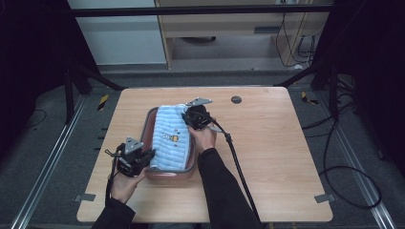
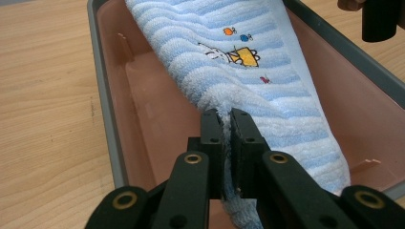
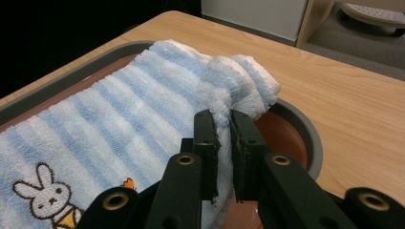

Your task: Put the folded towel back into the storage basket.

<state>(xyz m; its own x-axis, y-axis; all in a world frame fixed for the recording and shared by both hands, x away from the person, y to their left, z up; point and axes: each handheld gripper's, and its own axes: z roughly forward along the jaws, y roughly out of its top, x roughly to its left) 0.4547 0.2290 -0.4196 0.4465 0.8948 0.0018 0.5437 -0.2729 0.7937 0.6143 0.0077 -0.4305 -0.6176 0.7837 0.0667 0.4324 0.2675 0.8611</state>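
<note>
A blue and white striped towel (image 1: 169,138) with a small embroidered rabbit lies stretched along a pink tray with a grey rim (image 1: 148,119) near the middle of the table. My left gripper (image 1: 145,157) is shut on the towel's near left corner (image 2: 224,117). My right gripper (image 1: 188,116) is shut on the bunched far right corner (image 3: 224,112) above the tray's far end. The towel (image 2: 239,62) runs diagonally over the tray's pink floor (image 2: 157,105), and the right gripper's black jaw tip (image 2: 379,19) shows at the far end.
The tray rim (image 3: 305,129) curves just right of the right gripper. Bare wooden table (image 1: 277,143) surrounds the tray. A small dark round disc (image 1: 236,99) sits at the back of the table. The right gripper's cable (image 1: 239,167) trails toward the front edge.
</note>
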